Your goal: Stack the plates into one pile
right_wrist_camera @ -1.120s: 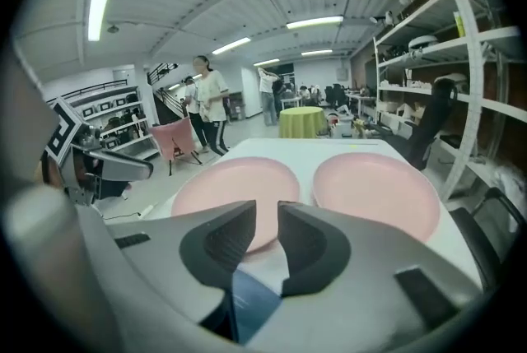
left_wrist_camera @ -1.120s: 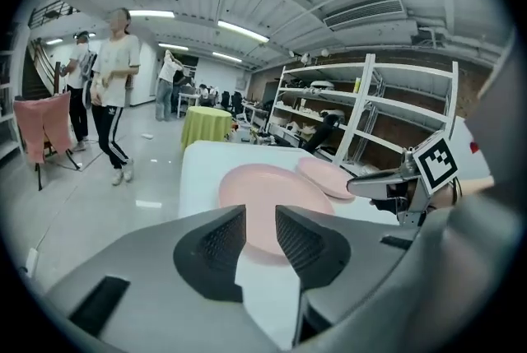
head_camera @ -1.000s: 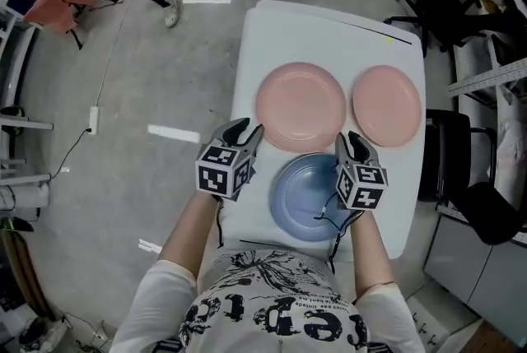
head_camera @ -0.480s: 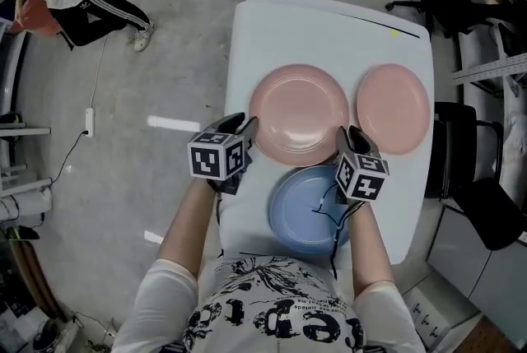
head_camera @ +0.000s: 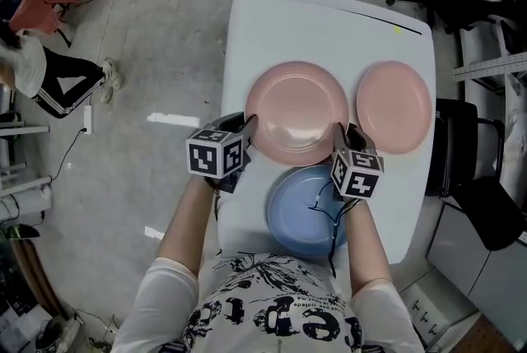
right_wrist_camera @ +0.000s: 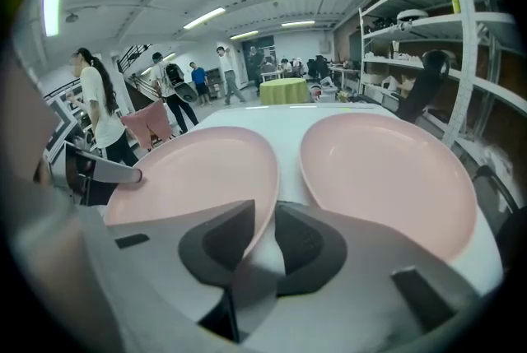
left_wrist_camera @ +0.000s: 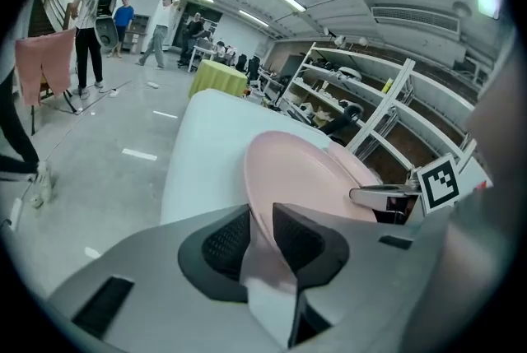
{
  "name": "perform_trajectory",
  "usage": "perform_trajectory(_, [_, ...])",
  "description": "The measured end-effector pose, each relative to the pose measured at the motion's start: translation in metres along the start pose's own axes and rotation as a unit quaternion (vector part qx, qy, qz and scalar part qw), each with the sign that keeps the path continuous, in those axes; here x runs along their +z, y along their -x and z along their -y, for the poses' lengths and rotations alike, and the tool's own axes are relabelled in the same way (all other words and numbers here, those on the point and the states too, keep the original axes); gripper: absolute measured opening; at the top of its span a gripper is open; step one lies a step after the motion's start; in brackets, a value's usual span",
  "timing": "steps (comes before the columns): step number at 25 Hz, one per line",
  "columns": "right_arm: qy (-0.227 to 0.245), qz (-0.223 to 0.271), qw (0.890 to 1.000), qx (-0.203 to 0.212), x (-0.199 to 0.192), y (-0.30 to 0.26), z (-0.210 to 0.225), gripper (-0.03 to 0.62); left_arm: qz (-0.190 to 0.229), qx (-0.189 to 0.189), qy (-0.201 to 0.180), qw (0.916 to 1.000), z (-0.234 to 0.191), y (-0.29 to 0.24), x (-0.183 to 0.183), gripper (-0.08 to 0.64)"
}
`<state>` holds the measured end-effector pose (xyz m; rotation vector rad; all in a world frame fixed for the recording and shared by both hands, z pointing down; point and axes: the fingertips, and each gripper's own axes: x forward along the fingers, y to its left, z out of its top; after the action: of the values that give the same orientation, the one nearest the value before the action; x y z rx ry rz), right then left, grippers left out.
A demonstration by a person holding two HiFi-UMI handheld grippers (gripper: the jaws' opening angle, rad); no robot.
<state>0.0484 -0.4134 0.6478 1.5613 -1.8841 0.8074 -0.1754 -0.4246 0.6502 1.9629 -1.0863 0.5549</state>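
**Head view: both grippers closing on the large pink plate's near rim**

Blue plate [head_camera: 300, 211] is lying nearest the person, flat on the white table [head_camera: 329, 30], with the right forearm crossing over its right edge.

Just beyond it, the large pink plate [head_camera: 298, 113] is sitting flat, its near rim overlapping the blue plate's far edge.

Left gripper [head_camera: 245, 127] is reaching in at that plate's near-left rim. In the left gripper view the left gripper [left_wrist_camera: 262, 215] is closing its jaws, with the rim of the large pink plate [left_wrist_camera: 305, 178] running between the pads and filling most of the narrow gap.

Right gripper [head_camera: 342, 134] is working the near-right rim. In the right gripper view the right gripper [right_wrist_camera: 265, 215] is closing too, standing wider, with the rim of the large pink plate [right_wrist_camera: 198, 174] between the pads and a sliver of table showing beside it.

Small pink plate [head_camera: 394, 107] is resting to the right, just beside the large one and apart from it.

People are standing on the grey floor [head_camera: 148, 55] further off.
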Motion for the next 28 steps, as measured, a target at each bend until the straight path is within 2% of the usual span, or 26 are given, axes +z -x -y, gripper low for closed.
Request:
perform_trajectory(7, [0.014,-0.001,1.000,0.007,0.002,0.007,-0.006,0.083,0.013,0.012,-0.001,0.9998,0.000,0.009,-0.001,0.084])
perform_trajectory(11, [0.019,0.014,1.000,0.014,0.012,0.020,-0.014,0.083,0.038,0.005,0.011,0.9992,0.004,0.026,0.006,0.080])
perform_trajectory(18, [0.029,0.042,0.999,0.012,0.023,0.060,-0.016,0.083,0.063,0.014,-0.001,0.9979,0.028,0.057,0.010,0.078])
perform_trajectory(28, [0.034,0.057,0.998,0.012,-0.008,0.140,-0.017,0.081,0.083,0.021,-0.005,0.9963,0.080,0.115,-0.032,0.078])
